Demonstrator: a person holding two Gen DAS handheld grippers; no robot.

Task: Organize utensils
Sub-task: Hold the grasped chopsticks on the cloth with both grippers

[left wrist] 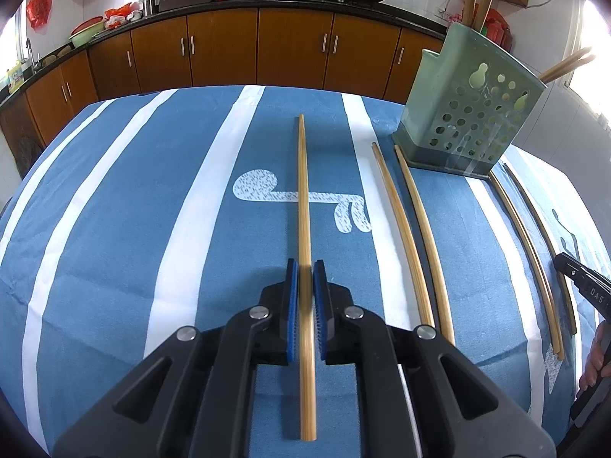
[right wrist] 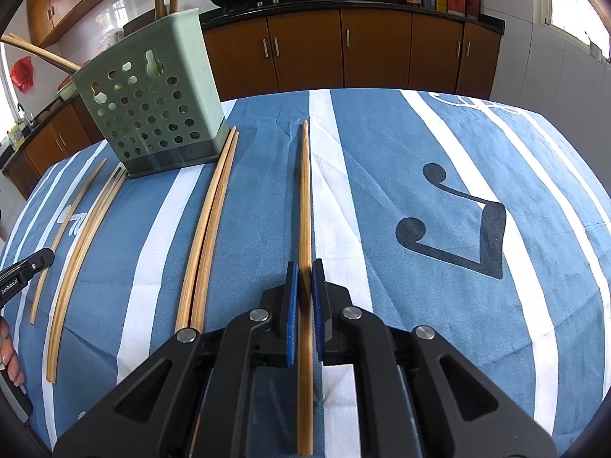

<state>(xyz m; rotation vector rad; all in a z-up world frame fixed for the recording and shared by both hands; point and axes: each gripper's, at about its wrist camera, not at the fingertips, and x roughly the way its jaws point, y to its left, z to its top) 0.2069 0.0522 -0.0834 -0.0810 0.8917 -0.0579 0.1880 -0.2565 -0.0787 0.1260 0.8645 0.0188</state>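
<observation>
My left gripper (left wrist: 305, 267) is shut on a bamboo chopstick (left wrist: 303, 191) that points away over the blue striped cloth. My right gripper (right wrist: 304, 269) is shut on another bamboo chopstick (right wrist: 304, 198), also pointing forward. A green perforated utensil holder (left wrist: 469, 114) stands on the cloth to the right of my left gripper; in the right wrist view the holder (right wrist: 152, 107) is at the left. Several chopsticks stand in it. Two chopsticks (left wrist: 412, 229) lie between my left gripper and the holder, and two more (left wrist: 534, 252) lie beyond, also shown in the right wrist view (right wrist: 208, 229).
The table is covered by a blue cloth with white stripes (left wrist: 152, 210). Brown kitchen cabinets (left wrist: 294, 49) with a dark counter, woks and bottles run behind the table. My right gripper's body (left wrist: 584, 282) shows at the right edge of the left wrist view.
</observation>
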